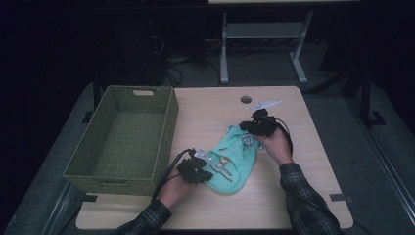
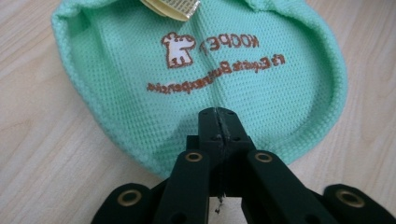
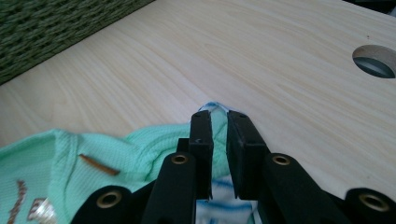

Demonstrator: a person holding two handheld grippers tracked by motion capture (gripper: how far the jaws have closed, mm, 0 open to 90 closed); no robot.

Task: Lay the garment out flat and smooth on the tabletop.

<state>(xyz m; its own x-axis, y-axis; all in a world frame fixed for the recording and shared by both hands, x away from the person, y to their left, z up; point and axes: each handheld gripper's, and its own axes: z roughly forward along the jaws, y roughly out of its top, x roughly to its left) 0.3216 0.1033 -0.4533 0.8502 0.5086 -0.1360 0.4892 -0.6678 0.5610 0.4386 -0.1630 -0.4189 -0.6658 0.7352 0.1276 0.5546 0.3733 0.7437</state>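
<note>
Left gripper [image 2: 218,114] jaws clenched on near edge of mint green garment [image 2: 201,79]. Right gripper [image 3: 219,123] jaws slightly parted, blue-white cloth edge between them, grip uncertain. Garment lies on table [image 1: 293,196], just right of woven basket [image 1: 122,139].

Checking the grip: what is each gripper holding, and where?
Left gripper pinches the mint-green garment at its near hem; right gripper, jaws slightly apart, straddles its far edge.
</note>
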